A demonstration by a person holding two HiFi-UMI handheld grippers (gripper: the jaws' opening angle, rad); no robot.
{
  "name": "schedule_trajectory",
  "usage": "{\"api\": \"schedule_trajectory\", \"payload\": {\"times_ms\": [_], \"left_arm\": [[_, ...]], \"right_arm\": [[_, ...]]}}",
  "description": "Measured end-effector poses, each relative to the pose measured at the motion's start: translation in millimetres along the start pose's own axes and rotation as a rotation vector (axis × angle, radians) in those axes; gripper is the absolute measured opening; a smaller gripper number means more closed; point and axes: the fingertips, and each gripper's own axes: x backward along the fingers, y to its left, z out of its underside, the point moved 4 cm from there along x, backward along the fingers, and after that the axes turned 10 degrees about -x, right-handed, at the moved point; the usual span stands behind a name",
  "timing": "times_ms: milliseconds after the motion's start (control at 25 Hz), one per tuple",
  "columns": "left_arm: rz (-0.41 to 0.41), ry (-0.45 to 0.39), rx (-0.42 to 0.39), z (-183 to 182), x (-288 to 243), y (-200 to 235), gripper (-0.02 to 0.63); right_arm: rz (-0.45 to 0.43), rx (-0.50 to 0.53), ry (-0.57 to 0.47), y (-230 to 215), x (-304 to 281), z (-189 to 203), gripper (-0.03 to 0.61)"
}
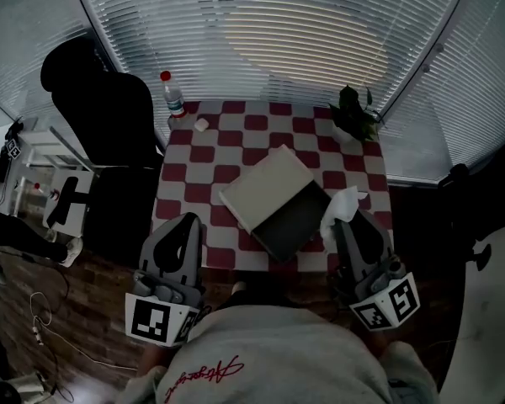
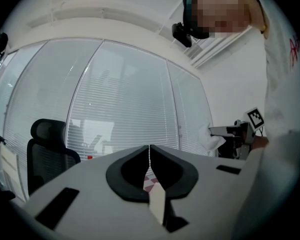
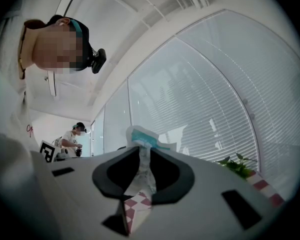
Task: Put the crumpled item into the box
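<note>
The right tongs point(image 3: 141, 151) are nipped partway closed on the wad point(image 1: 341, 207), which pokes past their tips. The box point(image 1: 288, 219) lies open just left of them. The left tongs point(image 2: 149, 151) are pressed together, empty. The wad looks light and soft, so grip mid-bulk.

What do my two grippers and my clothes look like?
Both the left gripper and right gripper are grey wedge-shaped shells with black-lined jaws, each carrying a white cube of black square markers. The person wears a light top with red script.
</note>
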Motion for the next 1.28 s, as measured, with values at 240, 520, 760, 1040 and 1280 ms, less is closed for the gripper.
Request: {"api": "schedule_trajectory", "payload": {"times_ms": [240,520,760,1040,1280], "left_arm": [[-0.011,0.011,0.006,2,4,-1,0.020],[-0.031,0.023,0.006,5,13,2,0.020],[-0.050,0.027,0.005,5,18,3,0.020],[-0.064,0.035,-0.006,4,22,5,0.020],[-0.083,0.046,-0.006,3,25,6,0.020]], "right_arm": [[-0.006,-0.016,0.023,1,-2,8,0.078],[-0.005,-0.027,0.058,0,-7,23,0.078],[-0.002,-0.014,0.077,-2,-9,32,0.078],[0.003,0.032,0.110,-3,-13,45,0.078],[0.008,0.036,0.138,-9,-15,56,0.078]]}}
